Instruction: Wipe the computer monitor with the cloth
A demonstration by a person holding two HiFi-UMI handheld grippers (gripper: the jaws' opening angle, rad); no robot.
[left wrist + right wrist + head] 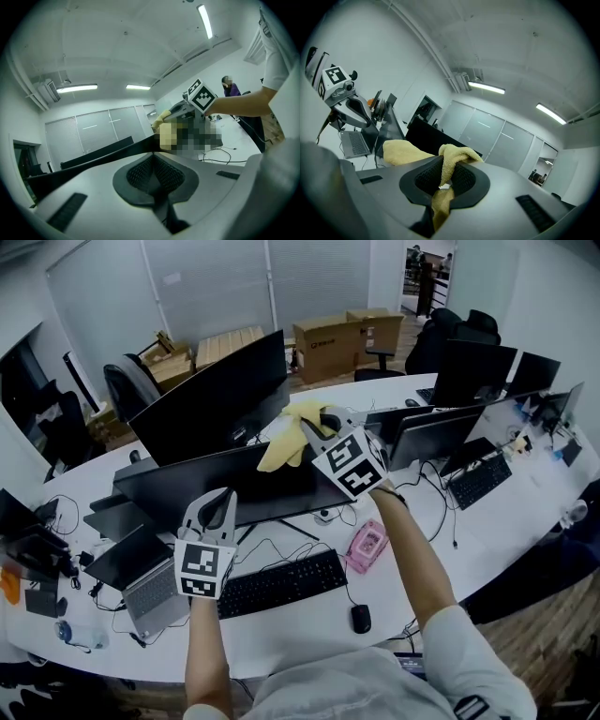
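Our right gripper point(442, 174) is clamped on a fold of the yellow cloth point(286, 439). The rest of the cloth drapes loose over the monitor's point(206, 493) top edge, toward its right end. Our left gripper point(153, 161) has its jaws pressed together with nothing between them, and it sits low in front of the monitor's left half. We cannot tell whether it touches the screen.

The main risk, as we judge it, is the thin pinch. Only a small bunch of cloth sits in the jaws, so a drag across the screen could pull it free and drop it behind the monitor. If the cloth bunches to one side, the hard jaw tips could meet the screen and scratch it.

Pressing near the top edge could also rock the monitor backward on its stand, since nothing braces it. A sweep toward the monitor's lower edge could snag the cables point(281, 545) lying on the bench point(281, 629) just below the monitor, or nudge the pink object point(366, 545) beside its right corner.
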